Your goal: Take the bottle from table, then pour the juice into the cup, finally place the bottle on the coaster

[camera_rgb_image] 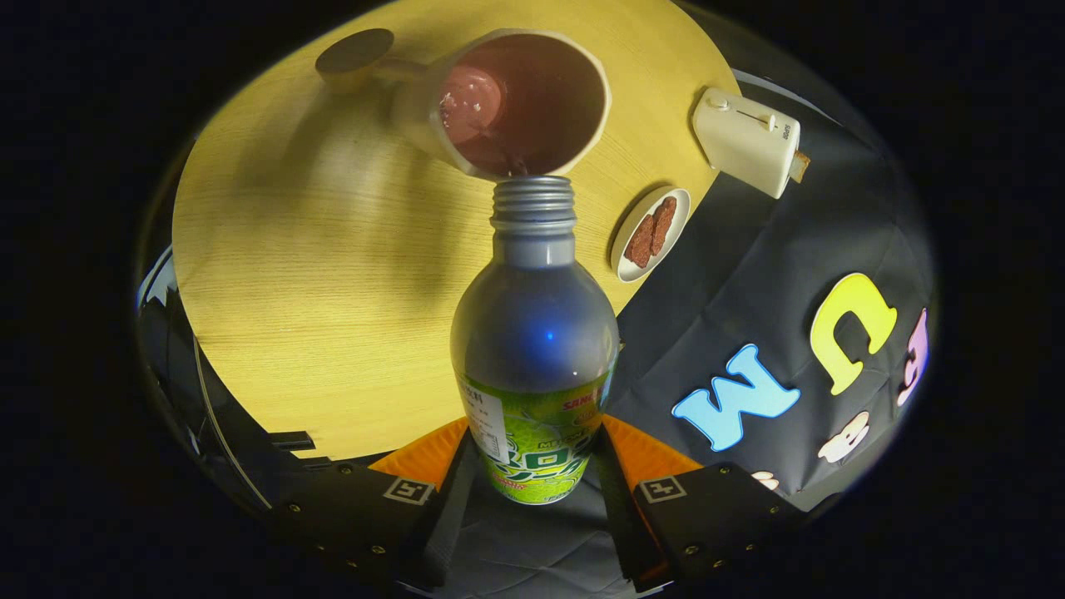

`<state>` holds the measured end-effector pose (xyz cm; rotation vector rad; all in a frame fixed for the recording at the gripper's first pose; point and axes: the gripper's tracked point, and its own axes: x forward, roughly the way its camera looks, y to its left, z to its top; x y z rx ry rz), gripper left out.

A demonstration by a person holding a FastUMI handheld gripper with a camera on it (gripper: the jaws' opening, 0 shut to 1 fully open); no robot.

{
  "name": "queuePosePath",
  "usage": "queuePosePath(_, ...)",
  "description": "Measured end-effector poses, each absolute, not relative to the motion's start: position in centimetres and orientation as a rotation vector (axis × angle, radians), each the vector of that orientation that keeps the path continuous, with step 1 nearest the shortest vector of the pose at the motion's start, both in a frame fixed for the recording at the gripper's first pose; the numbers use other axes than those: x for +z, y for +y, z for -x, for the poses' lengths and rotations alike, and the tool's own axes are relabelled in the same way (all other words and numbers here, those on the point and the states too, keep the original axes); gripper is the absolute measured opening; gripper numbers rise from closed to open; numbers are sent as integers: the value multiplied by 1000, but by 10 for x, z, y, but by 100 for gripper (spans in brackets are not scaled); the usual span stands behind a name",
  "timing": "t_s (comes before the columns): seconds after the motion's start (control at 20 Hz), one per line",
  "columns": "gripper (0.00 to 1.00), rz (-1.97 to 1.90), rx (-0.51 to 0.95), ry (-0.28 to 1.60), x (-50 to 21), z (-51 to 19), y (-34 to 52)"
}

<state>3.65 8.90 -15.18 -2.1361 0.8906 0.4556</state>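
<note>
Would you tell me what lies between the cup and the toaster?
Gripper view: bare wooden table between cup and toaster; the tool grips the bottle.

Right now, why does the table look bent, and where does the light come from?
Gripper view: the fisheye lens curves the table; light from the right, since the cup casts its shadow leftward; a small glint sits on the bottle, held in the shut gripper; focus is fairly sharp throughout.

Silver bottle (534,333) with green label, white cup (507,100), pale wood-grain table (316,274), cream toaster (746,140).
</note>
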Motion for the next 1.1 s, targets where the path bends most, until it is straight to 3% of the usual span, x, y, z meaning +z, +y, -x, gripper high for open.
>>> queuePosePath(1.1, 74, 2202, 449, 867, -143, -43, 104)
